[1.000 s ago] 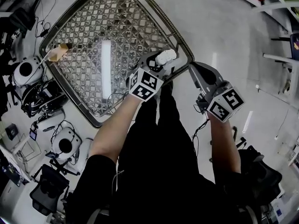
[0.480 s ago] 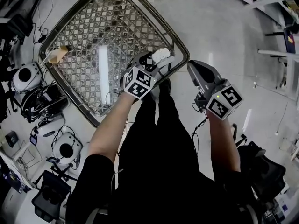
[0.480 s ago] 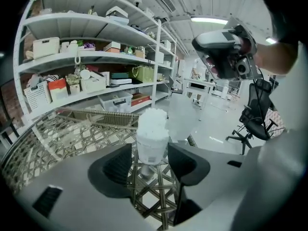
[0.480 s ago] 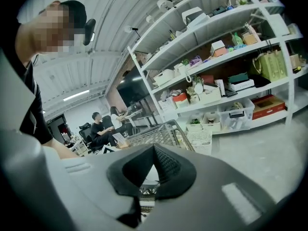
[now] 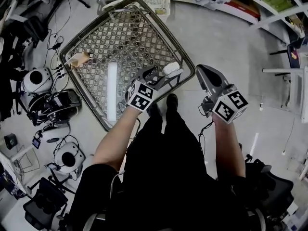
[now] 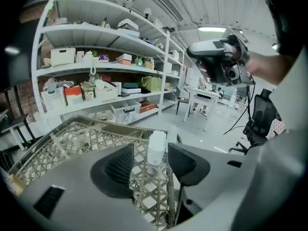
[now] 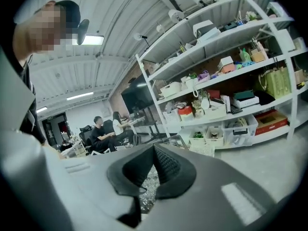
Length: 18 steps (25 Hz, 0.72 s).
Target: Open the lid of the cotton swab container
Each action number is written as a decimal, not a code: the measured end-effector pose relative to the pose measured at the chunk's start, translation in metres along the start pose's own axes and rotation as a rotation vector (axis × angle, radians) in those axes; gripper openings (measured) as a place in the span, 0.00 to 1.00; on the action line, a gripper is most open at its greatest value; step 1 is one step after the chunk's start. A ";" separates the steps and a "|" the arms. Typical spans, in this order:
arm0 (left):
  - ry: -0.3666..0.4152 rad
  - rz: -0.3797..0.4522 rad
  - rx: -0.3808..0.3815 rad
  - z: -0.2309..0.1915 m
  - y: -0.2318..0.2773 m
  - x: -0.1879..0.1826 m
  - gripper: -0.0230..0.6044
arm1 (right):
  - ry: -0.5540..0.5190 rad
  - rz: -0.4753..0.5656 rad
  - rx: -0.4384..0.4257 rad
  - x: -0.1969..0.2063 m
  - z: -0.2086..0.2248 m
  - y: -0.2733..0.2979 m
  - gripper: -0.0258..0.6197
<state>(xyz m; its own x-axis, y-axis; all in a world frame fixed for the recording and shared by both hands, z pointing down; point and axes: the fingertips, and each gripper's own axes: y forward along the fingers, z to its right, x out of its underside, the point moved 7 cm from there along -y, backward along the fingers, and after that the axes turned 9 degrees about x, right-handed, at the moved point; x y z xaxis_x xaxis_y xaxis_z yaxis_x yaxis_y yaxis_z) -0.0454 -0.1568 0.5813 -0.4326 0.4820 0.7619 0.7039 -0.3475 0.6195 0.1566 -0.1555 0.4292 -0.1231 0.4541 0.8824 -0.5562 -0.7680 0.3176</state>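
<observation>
The white cotton swab container (image 5: 172, 68) stands upright at the near corner of the wire mesh table (image 5: 125, 37). In the left gripper view the container (image 6: 156, 147) shows in the gap between the two dark pads, slightly beyond them, and neither pad presses on it. My left gripper (image 5: 161, 76) is open, and its jaws have just been opening. My right gripper (image 5: 201, 72) hangs to the right of the table corner, shut with nothing in it. In its own view the right gripper (image 7: 154, 154) has its pads closed together. It also appears in the left gripper view as the right gripper (image 6: 219, 61), held high.
A small brown object (image 5: 80, 58) lies at the table's far left edge. White round devices (image 5: 35, 81), cables and a black chair (image 5: 43, 206) crowd the floor on the left. Shelves (image 6: 96, 66) with boxes stand beyond the table. Seated people (image 7: 103, 131) are far off.
My left gripper has drawn back from the container with its jaws wider, leaving the container on the table corner. Both hands have risen a little.
</observation>
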 end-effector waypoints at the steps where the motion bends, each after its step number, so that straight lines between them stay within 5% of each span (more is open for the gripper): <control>1: -0.004 0.016 -0.008 -0.001 -0.006 -0.006 0.39 | 0.001 0.011 -0.004 -0.005 -0.003 0.000 0.06; 10: -0.049 0.108 -0.107 -0.006 -0.057 -0.060 0.34 | -0.040 0.038 -0.096 -0.039 -0.016 -0.007 0.05; 14: -0.054 0.155 -0.154 -0.006 -0.074 -0.085 0.20 | -0.065 0.046 -0.100 -0.053 -0.007 -0.010 0.05; 18: -0.046 0.187 -0.226 -0.002 -0.092 -0.107 0.19 | -0.061 0.066 -0.099 -0.067 0.003 -0.019 0.05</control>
<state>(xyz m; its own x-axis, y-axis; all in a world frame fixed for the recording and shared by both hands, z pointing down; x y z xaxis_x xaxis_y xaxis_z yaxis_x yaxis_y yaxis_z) -0.0647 -0.1782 0.4433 -0.2775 0.4267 0.8608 0.6237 -0.6015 0.4992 0.1785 -0.1724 0.3655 -0.1135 0.3730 0.9209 -0.6274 -0.7455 0.2247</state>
